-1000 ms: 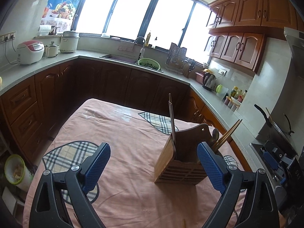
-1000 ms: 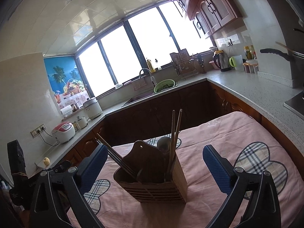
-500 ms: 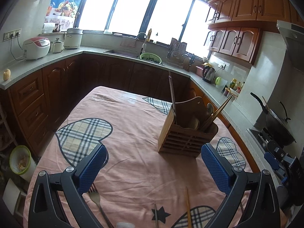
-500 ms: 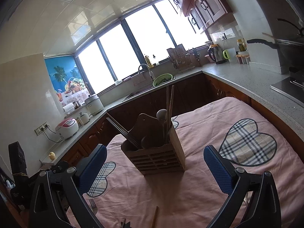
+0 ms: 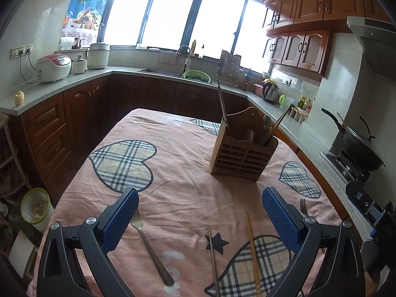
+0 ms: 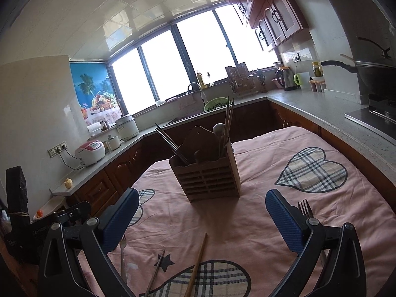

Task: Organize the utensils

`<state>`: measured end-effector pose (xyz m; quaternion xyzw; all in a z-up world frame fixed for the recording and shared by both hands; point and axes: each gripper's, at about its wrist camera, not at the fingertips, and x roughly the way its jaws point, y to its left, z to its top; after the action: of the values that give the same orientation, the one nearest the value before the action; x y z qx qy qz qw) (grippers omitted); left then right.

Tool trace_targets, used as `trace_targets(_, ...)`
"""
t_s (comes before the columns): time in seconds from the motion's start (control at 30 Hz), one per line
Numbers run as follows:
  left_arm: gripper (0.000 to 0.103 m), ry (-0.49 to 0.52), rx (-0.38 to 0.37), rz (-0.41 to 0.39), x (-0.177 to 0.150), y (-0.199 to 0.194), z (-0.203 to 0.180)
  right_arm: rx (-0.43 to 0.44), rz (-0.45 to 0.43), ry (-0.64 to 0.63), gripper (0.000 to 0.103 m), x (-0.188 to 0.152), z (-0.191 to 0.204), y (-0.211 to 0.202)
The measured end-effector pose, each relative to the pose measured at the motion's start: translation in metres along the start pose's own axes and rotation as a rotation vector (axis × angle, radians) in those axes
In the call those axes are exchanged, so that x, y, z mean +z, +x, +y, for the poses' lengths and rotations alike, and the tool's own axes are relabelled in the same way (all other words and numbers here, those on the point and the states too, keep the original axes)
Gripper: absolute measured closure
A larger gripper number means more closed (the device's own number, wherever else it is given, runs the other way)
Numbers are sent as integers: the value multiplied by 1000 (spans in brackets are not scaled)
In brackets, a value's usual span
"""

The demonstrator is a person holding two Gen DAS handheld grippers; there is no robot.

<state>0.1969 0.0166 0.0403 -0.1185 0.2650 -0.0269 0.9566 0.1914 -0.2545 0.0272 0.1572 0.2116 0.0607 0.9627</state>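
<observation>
Holder (image 5: 243,153) farther; pink tablecloth (image 5: 183,198).

Rice cooker (image 5: 53,68), kettle (image 5: 271,92), wok (image 5: 361,148)

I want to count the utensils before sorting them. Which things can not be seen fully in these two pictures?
- Second fork: handle hidden behind the left gripper finger; likewise in the right wrist view.
- Wooden chopstick and metal chopstick: near ends cut off by the bottom edge.
- Utensil holder: its contents overlap, so no exact count.
</observation>
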Motion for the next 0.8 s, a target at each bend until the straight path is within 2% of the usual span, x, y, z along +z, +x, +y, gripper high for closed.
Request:
trace_targets(0.3,2,27,48,-57,-24,-34,4,-6,-8,-72,0,-18,14,-24)
trace_targets(0.6,2,75,62,-72,-47,-51,1,-34,-51,-156,0,-37,25,-50)
trace_targets(0.73,1,126,52,-69,-43,-67,-9,-25,-90,-205,0,-33,33,-69)
trace_targets(0.8,1,163,54,-101,-40,-80,-14,-24,-106,-244,0,-24,40,-81)
